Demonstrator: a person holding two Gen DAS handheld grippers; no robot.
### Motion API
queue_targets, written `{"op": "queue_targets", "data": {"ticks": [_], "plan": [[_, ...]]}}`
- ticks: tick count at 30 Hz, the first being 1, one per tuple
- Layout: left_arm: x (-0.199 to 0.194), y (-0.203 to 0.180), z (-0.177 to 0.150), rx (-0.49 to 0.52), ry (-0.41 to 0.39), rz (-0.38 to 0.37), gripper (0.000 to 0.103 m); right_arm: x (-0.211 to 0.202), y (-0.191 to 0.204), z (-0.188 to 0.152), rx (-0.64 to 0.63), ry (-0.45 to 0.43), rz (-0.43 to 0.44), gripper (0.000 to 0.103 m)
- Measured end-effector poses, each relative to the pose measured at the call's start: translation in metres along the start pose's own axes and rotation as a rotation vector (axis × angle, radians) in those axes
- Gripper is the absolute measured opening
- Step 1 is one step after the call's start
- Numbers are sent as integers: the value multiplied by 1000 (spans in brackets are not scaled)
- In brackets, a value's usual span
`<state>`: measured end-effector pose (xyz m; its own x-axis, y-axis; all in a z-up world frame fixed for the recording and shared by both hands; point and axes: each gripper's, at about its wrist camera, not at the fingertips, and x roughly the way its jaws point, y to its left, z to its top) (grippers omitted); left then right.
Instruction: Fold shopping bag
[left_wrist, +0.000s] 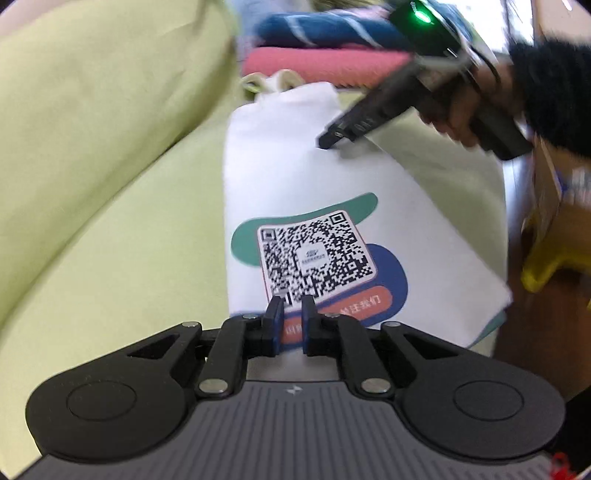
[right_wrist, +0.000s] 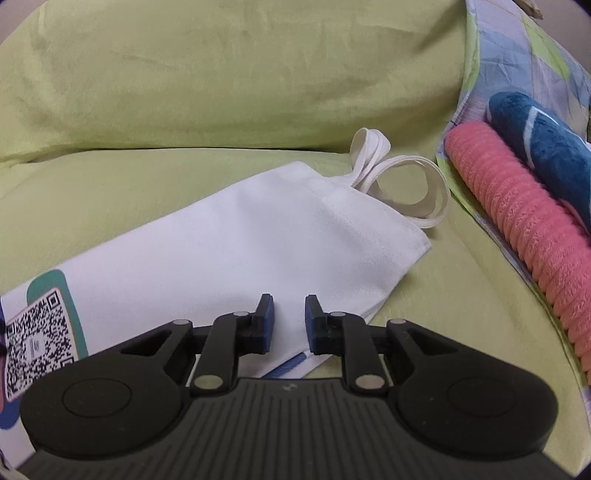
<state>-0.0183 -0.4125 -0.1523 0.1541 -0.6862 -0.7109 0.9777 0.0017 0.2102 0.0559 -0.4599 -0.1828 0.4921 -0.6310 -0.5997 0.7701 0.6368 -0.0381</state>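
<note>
The white cloth bag (right_wrist: 236, 243) lay limp and light on the sofa (right_wrist: 221, 74); both hand-held grippers, left (left_wrist: 293, 314) and right (right_wrist: 289, 317), stood slightly open, empty; a side edge looked the best hold.

White shopping bag (right_wrist: 236, 236) with black-and-white QR code (left_wrist: 316, 254) on teal, blue and orange shapes, cream handles (right_wrist: 399, 177), yellow-green sofa (right_wrist: 221, 74), pink ribbed cushion (right_wrist: 517, 214), dark blue white-striped cushion (right_wrist: 543, 136).
</note>
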Motion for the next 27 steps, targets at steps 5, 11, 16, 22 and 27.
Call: {"op": "queue_targets", "data": {"ticks": [5,11,16,22,27], "plan": [[0,-10,-1,34,2,32,6,1,12,23,-49,50,-2,16],[2,-18,2,73,8,45,1,16,44,57,-107,-13,159,17],[0,-18,-2,79,4,52,0,67,53,66,-151,33,163,15],[0,-19,0,98,7,56,0,108,9,94,-13,97,91,0],[-10,-19,20,116,12,36,8,70,-10,88,108,57,166,19]]}}
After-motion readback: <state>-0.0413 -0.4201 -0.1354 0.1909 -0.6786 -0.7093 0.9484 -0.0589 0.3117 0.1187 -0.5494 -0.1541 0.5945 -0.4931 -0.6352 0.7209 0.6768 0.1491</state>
